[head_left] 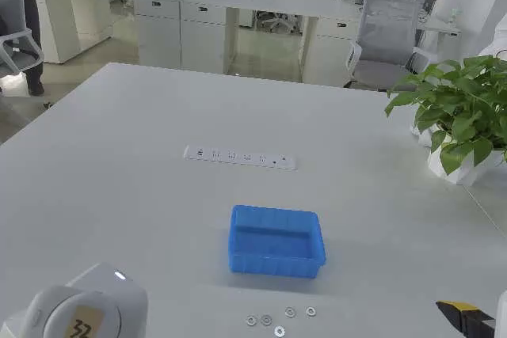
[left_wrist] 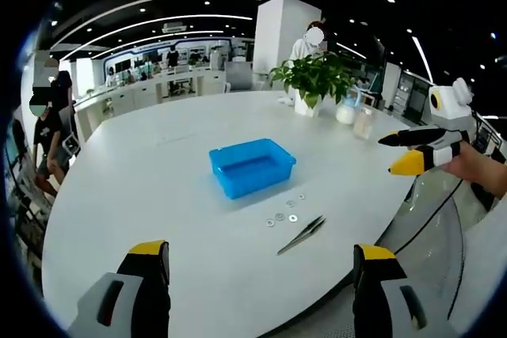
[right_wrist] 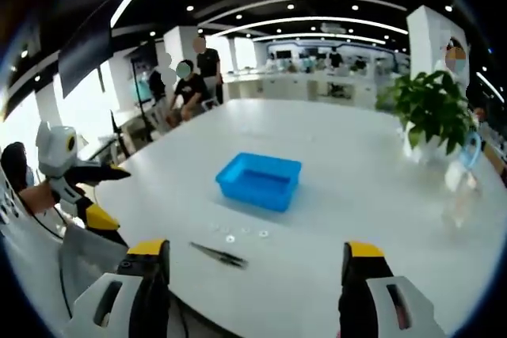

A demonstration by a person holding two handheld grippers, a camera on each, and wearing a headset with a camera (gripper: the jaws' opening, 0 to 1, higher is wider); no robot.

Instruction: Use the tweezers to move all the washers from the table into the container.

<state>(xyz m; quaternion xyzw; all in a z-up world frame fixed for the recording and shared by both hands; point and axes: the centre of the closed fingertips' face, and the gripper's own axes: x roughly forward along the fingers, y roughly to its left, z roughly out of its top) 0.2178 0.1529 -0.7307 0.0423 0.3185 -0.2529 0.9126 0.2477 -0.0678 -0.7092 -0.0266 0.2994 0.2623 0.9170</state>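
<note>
Left gripper (left_wrist: 260,251) and right gripper (right_wrist: 253,248) are held with jaws spread, empty. Five small silver metal washers (head_left: 266,320) are seen on white table (head_left: 119,187), between rectangular blue plastic container (head_left: 273,263) and slim metal tweezers (left_wrist: 301,235).

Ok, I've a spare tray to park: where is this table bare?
Bare: the white table left of the white power strip and blue plastic container, and the band between those two. Crowded: the near edge in front of the container, with small metal washers and slim metal tweezers, and the right side by the leafy potted plant.
</note>
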